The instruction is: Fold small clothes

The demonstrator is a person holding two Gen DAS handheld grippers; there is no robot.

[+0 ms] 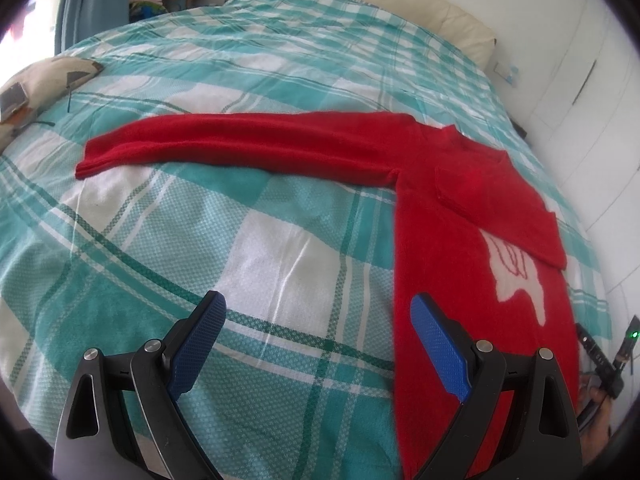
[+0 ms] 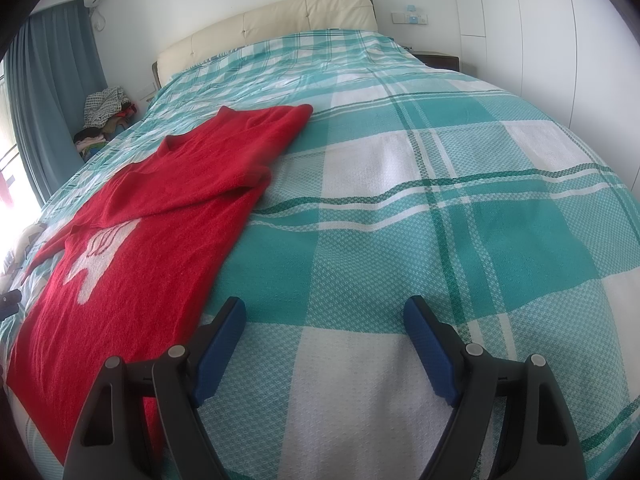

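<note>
Left wrist view is showing the red sweater point(image 1: 472, 216) lying on the checked bedspread point(image 1: 240, 240), one sleeve point(image 1: 224, 148) stretching out. Left gripper point(image 1: 318, 320) and right gripper point(image 2: 325, 322) are hanging released, empty. Next, I judge, is folding that sleeve inward.

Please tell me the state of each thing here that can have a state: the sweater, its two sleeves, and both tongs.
Red sweater: lying flat on the checked bedspread, partly folded.
One sleeve: stretched straight out to the side, not folded.
Other sleeve: folded in across the chest.
Left tongs: open, holding nothing.
Right tongs: open, holding nothing.
</note>
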